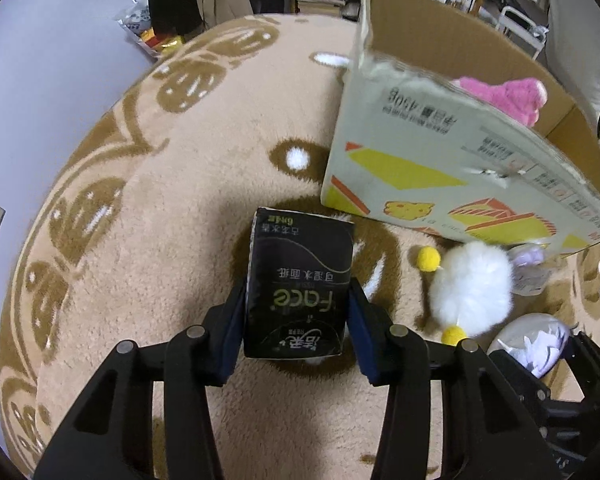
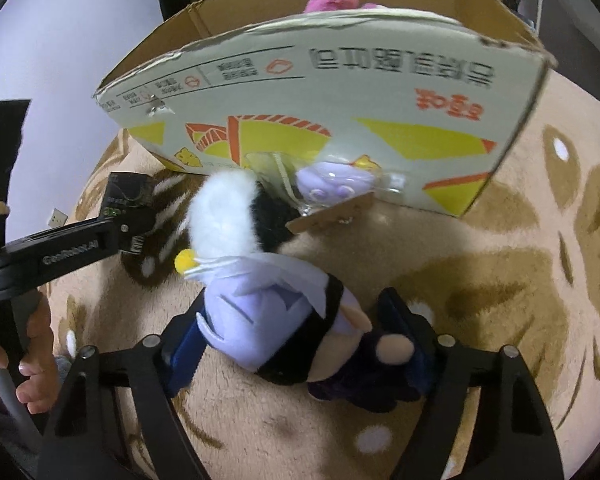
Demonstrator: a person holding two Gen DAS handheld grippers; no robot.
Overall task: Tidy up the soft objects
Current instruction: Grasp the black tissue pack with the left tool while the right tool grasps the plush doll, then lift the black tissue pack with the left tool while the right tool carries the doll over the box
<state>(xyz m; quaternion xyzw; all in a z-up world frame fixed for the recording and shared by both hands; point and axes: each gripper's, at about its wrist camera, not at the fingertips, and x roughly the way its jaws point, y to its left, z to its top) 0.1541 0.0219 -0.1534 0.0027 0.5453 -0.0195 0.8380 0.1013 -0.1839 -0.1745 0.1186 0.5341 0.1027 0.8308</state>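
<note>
Two claws: left claw point(image 1: 296, 320) pinching black tissue pack point(image 1: 300, 280); right claw point(image 2: 296, 344) spread around lavender plush doll point(image 2: 276, 320).

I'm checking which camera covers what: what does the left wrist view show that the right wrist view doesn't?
Only the left wrist view shows the left gripper clamped on the whole black tissue pack. Only the right wrist view shows the right gripper around the lavender doll and a hand. Both show the cardboard box, pink plush, white fluffy toy and rug.
</note>
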